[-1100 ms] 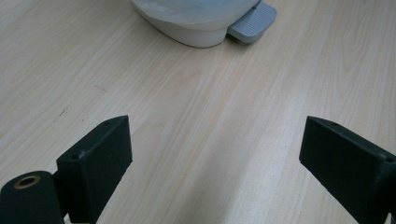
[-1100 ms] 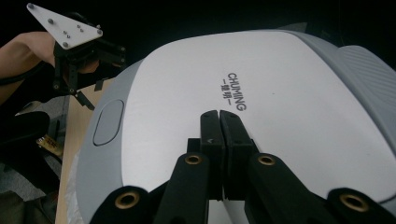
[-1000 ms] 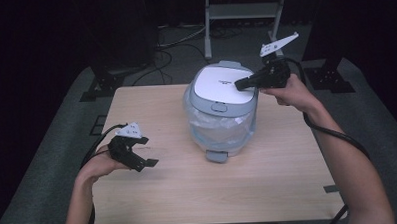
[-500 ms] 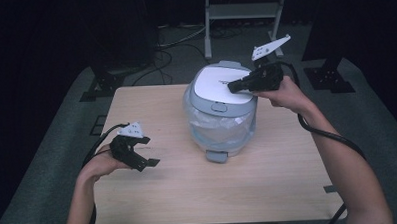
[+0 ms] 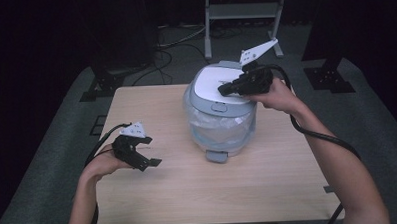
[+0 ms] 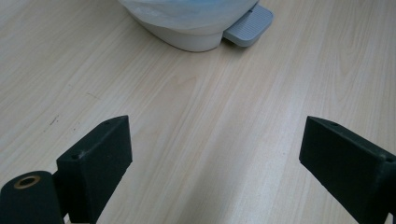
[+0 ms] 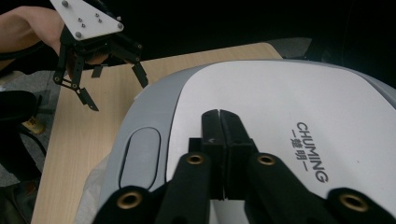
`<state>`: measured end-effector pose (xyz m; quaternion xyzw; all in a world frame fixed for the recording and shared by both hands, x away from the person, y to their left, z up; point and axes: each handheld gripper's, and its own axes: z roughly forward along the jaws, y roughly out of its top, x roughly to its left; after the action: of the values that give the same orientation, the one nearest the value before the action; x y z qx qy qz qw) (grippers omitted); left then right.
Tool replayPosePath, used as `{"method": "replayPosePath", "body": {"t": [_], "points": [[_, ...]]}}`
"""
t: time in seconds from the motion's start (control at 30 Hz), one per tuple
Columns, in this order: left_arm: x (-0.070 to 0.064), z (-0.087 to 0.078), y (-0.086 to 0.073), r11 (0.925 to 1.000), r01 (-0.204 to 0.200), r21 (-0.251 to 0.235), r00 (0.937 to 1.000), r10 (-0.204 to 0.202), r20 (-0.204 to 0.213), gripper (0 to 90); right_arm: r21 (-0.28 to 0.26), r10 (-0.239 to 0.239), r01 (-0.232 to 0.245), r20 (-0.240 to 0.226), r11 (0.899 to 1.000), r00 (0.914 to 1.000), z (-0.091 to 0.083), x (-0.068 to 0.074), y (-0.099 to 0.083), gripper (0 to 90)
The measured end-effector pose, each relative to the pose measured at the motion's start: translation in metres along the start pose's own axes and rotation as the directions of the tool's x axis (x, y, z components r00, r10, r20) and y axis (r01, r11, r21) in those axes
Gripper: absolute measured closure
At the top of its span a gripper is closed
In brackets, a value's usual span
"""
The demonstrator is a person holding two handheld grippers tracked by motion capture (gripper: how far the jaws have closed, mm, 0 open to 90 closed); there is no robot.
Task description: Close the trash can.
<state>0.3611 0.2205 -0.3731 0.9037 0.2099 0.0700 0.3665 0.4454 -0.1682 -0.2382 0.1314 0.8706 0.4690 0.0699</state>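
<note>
Left gripper (image 6: pixel 215 163): two black jaws rise from the bottom edge, set wide apart, nothing between them but bare wood. Pale wooden tabletop (image 6: pixel 196 121), grain running diagonally. At the top edge, the white rounded base of a bin (image 6: pixel 187 35), translucent liner (image 6: pixel 187 9) bulging above it. Grey ribbed foot pedal (image 6: pixel 247 25) juts from the base, resting on the tabletop.
</note>
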Motion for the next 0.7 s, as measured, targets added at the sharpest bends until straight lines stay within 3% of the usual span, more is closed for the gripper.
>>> {"method": "replayPosePath", "body": {"t": [0.3, 0.4, 0.5, 0.7], "points": [[-0.001, 0.004, -0.003, 1.0, -0.004, 0.005, 0.9999, 0.004, 0.01, 8.4, -0.001, -0.025, 0.026, 0.041, 1.0, 0.9989, 0.002, 0.006, -0.005, 90.0], [-0.002, 0.004, -0.003, 0.9999, -0.009, 0.01, 0.9999, 0.009, 0.009, 8.4, -0.023, 0.019, -0.019, 0.001, 1.0, 0.9998, 0.0, 0.002, -0.008, 89.2], [-0.003, 0.0, -0.001, 1.0, -0.006, -0.005, 1.0, 0.006, 0.004, 8.4, -0.03, 0.041, -0.041, 0.011, 0.999, 0.9991, -0.002, -0.001, -0.007, 71.7], [0.0, -0.004, -0.001, 0.9999, -0.002, -0.015, 1.0, 0.002, -0.006, 8.4, -0.093, 0.102, -0.096, 0.062, 0.991, 0.9928, -0.03, -0.011, -0.024, 62.8]]}}
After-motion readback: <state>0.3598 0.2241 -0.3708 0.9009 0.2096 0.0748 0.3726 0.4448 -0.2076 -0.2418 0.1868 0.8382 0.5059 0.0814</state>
